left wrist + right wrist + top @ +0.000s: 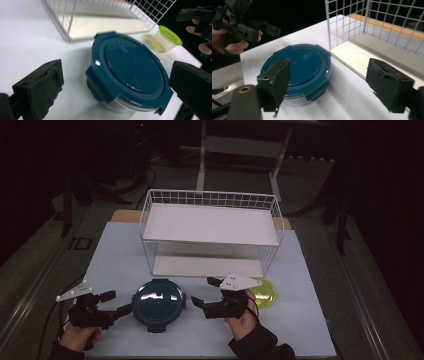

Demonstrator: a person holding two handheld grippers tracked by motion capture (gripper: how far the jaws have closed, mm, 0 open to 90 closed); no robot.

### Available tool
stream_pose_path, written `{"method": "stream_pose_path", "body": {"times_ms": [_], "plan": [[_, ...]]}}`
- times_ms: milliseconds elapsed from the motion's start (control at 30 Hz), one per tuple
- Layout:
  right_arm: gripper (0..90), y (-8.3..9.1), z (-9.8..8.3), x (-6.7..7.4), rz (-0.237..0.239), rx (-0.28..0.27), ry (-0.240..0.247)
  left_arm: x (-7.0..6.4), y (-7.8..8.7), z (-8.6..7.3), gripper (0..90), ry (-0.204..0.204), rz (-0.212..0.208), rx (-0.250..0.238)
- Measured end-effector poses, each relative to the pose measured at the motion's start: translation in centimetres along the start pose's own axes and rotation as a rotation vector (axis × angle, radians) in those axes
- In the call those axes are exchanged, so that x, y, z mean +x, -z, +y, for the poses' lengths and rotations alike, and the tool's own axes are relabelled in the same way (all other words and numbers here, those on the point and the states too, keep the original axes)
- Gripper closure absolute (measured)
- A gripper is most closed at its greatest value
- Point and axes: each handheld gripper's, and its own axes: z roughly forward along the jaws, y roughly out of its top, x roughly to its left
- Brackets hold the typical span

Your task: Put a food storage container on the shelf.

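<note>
**Both grippers open beside the blue-lidded container**

White table (pixel 115 255), dim room. At the back stands a two-tier white wire rack (pixel 210 232), both shelves bare.

In front of the rack, left of centre: a round clear container with a dark blue clip-on lid (pixel 159 304), flat on the table, lid seated, touched by nothing. Right of it, near the rack's front corner, a small tub with a lime-green lid (pixel 264 292), partly behind the right hand.

Left gripper (pixel 114 302) sits low at the container's left, jaws spread wide with nothing between them; its own view looks straight across the lid. Right gripper (pixel 206 291) is on the container's right, a little higher, jaws likewise wide and empty, the container off toward its left jaw.

Risks as I read them:
- The container looks about as wide as either jaw spread; a grip across the lid may land on the rim clips and slip.
- A one-sided push could skate it over the smooth table.
- The right hand is close to the green-lidded tub; a backward swing could knock it.
- The rack's lower opening looks shallow; a high entry could strike the wire front.
</note>
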Motion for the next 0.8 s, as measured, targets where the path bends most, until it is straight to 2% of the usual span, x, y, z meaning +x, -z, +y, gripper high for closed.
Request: {"method": "stream_pose_path", "body": {"times_ms": [67, 100, 133, 167, 233, 300, 333, 367, 400, 433, 467, 500, 667, 700, 800], "plan": [[14.7, -0.1, -0.1, -0.1, -0.005, 0.011, -0.013, 0.8, -0.4, -0.1, 0.0, 0.070, -0.042, 0.022], [13.9, -0.2, -0.2, -0.1, -0.004, 0.013, -0.018, 1.1, -0.6, -0.2, 0.0, 0.094, -0.047, 0.042], [13.9, -0.2, -0.2, -0.1, -0.004, 0.013, -0.018, 1.1, -0.6, -0.2, 0.0, 0.094, -0.047, 0.042], [13.7, -0.2, -0.3, -0.1, -0.009, 0.021, -0.017, 1.8, -1.0, -0.3, 0.0, 0.153, -0.074, 0.070], [12.6, -0.4, -0.4, -0.1, -0.003, 0.033, -0.031, 2.4, -1.4, -0.5, 0.0, 0.212, -0.109, 0.086], [11.1, -0.5, -0.5, -0.2, 0.013, 0.032, -0.053, 2.8, -1.7, -0.7, 1.6, 0.248, -0.129, 0.095], [11.1, -0.5, -0.5, -0.2, 0.013, 0.032, -0.053, 2.8, -1.7, -0.7, 4.5, 0.248, -0.129, 0.095], [11.0, -0.6, -0.5, -0.1, 0.015, 0.039, -0.058, 3.1, -2.2, -0.7, 4.5, 0.302, -0.168, 0.127], [10.1, -1.0, -0.5, 0.0, 0.002, 0.053, -0.081, 3.2, -2.5, -0.7, 7.5, 0.309, -0.174, 0.147], [10.2, -1.1, -0.5, 0.1, -0.001, 0.061, -0.080, 3.3, -2.7, -0.6, 13.0, 0.323, -0.176, 0.163], [10.1, -1.2, -0.6, 0.2, 0.001, 0.062, -0.082, 3.5, -2.9, -0.5, 14.7, 0.341, -0.178, 0.182], [10.1, -1.3, -0.6, 0.3, 0.011, 0.070, -0.083, 3.6, -3.1, -0.4, 17.2, 0.348, -0.190, 0.190], [10.6, -1.7, -1.0, 0.6, 0.031, 0.100, -0.091, 4.2, -3.8, -0.1, 38.1, 0.388, -0.201, 0.222], [10.6, -1.8, -1.0, 0.6, 0.036, 0.104, -0.091, 4.3, -3.8, 0.0, 40.9, 0.396, -0.217, 0.221], [12.7, -1.7, -1.1, 0.7, 0.040, 0.107, -0.088, 4.5, -3.8, 0.1, 44.6, 0.413, -0.228, 0.233]]}}
